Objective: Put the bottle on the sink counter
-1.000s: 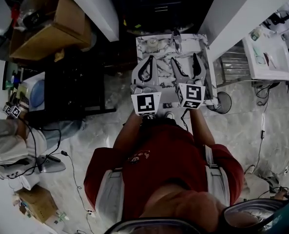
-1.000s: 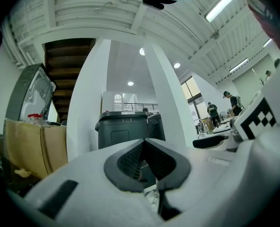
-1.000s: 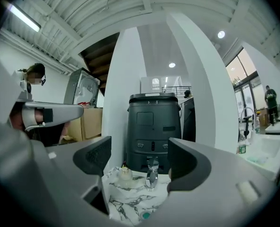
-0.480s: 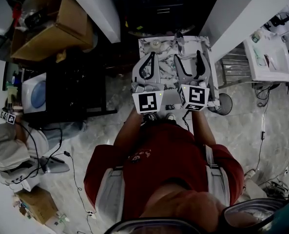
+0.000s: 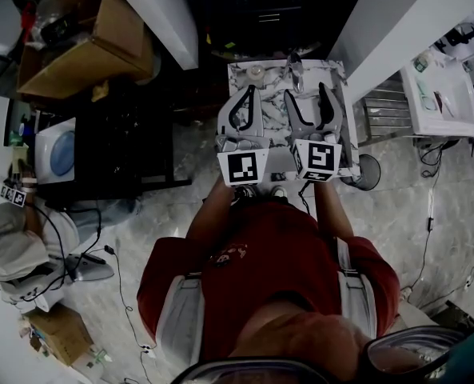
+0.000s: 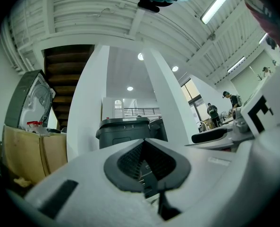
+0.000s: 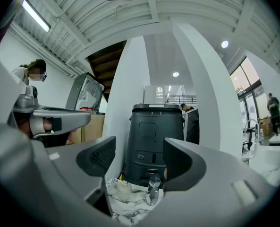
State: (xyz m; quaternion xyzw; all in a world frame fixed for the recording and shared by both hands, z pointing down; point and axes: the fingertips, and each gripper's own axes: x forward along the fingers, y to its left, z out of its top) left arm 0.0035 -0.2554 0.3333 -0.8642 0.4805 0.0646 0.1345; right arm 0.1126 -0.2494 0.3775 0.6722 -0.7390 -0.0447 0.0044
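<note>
Here we see the bottle point(image 7: 123, 187), small and pale, standing upright on the marble sink counter point(image 7: 130, 205) near its far edge, just beside the faucet point(image 7: 154, 186). Our right gripper point(image 7: 139, 157) hovers before it, its jaws apart and closing, with nothing between them. Our left gripper point(image 6: 147, 167) is alongside, its jaws pressed together on nothing.

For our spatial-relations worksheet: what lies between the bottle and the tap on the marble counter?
Nothing: only bare marble counter separates the bottle from the tap, seen in the right gripper view.
</note>
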